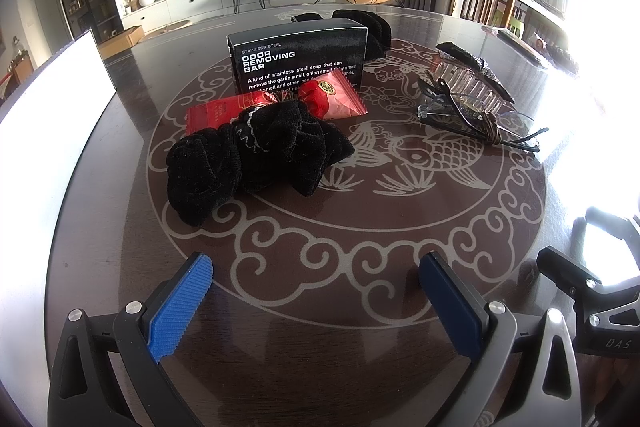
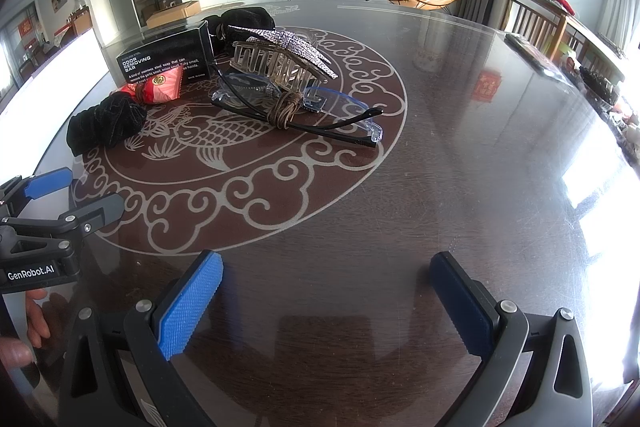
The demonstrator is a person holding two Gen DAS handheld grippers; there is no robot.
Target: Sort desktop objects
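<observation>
While nothing has yet been picked up, the left gripper (image 1: pixel 316 283) hangs wide open and empty above the table (image 1: pixel 320 327). Straight ahead of it lies a black scrunchie (image 1: pixel 256 155), touching a red packet (image 1: pixel 276 105) behind it, and beyond those stands a black box (image 1: pixel 298 57). Ahead and to its right sit glasses (image 1: pixel 480 115) with a hair clip (image 1: pixel 472 79) resting on them.

From the right gripper (image 2: pixel 326 295), likewise spread open and holding nothing, the glasses (image 2: pixel 296 107) and hair clip (image 2: pixel 280 63) lie ahead and slightly left, the box (image 2: pixel 164 61), packet (image 2: pixel 160 87) and scrunchie (image 2: pixel 106 125) further left. The left gripper (image 2: pixel 60 199) shows at its left side.

I'd judge sorting has barely begun; next, one gripper must descend over a chosen item. No tray or bin is visible; whether the box holds anything cannot be told.
</observation>
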